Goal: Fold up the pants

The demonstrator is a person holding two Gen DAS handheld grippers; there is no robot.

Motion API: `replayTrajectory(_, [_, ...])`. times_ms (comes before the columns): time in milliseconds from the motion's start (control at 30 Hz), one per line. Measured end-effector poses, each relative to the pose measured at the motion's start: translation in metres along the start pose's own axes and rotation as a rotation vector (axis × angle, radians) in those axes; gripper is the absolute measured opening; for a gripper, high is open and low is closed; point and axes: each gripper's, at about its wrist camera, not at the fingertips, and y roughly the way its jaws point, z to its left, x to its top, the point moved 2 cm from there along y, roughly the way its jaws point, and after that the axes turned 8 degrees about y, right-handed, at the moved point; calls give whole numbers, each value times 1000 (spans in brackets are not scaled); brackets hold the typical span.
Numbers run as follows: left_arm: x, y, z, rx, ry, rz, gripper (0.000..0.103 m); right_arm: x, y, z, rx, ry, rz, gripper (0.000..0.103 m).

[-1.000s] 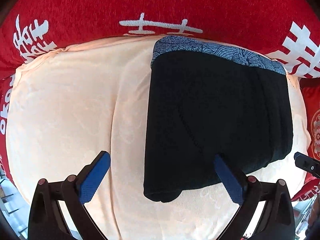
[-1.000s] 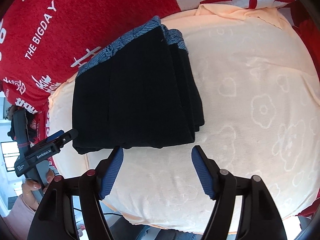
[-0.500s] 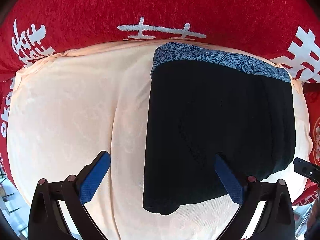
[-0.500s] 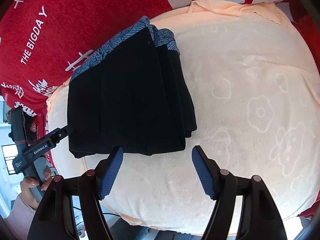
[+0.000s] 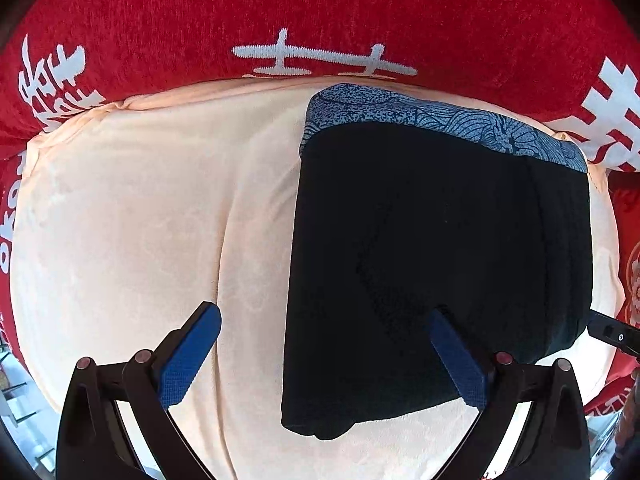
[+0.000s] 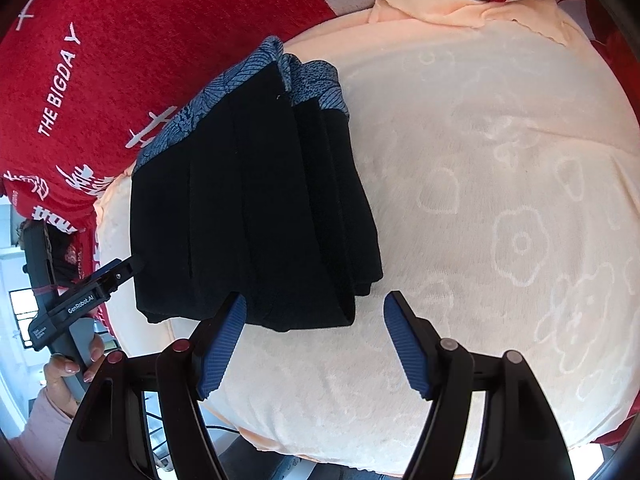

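1. Pants [image 5: 440, 248], black with a blue patterned waistband [image 5: 440, 120], lie folded into a compact stacked rectangle on a peach blanket [image 5: 140, 220].
2. In the left wrist view the pants sit right of centre on the blanket, waistband at the far edge, next to the red cover [image 5: 320, 8].
3. In the right wrist view the same pants [image 6: 256, 216] lie on the left part of the blanket [image 6: 500, 200], with several layered fold edges showing along their right side.
4. Red cover with white characters and "THE BIGDAY" lettering [image 6: 60, 84] lies under and behind the blanket.
5. Left gripper [image 5: 324, 360]: jaws wide apart, nothing clamped. It points down over the near edge of the pants; its right blue pad [image 5: 456, 360] shows in front of the black fabric, left pad over bare blanket. Can't tell if the pad touches the cloth.
6. Right gripper [image 6: 316, 344]: jaws apart, nothing between them. It hangs over the blanket just at the near right corner of the pants; left pad [image 6: 220, 348] overlaps the pants' near edge in view, contact unclear.
7. Right wrist view also shows the left gripper's body [image 6: 80, 304] at the pants' left edge, held by a hand [image 6: 68, 376] with a pink sleeve [image 6: 36, 432].
8. Right gripper's tip [image 5: 612, 332] peeks in at the right edge of the left wrist view, just beside the pants.
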Motion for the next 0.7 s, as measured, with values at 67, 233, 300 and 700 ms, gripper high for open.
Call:
replayTrajectory(67, [2, 1, 0, -3, -9, 1, 103, 2, 1, -1, 14, 1, 5, 75])
replayTrajectory(233, [5, 1, 0, -5, -7, 4, 103, 6, 7, -7, 59, 17, 30, 75])
replayTrajectory(300, [4, 2, 0, -5, -7, 7, 103, 8, 9, -10, 77, 27, 38, 75])
replayTrajectory(700, [7, 7, 1, -9, -7, 17, 103, 14, 12, -14, 103, 25, 55, 75])
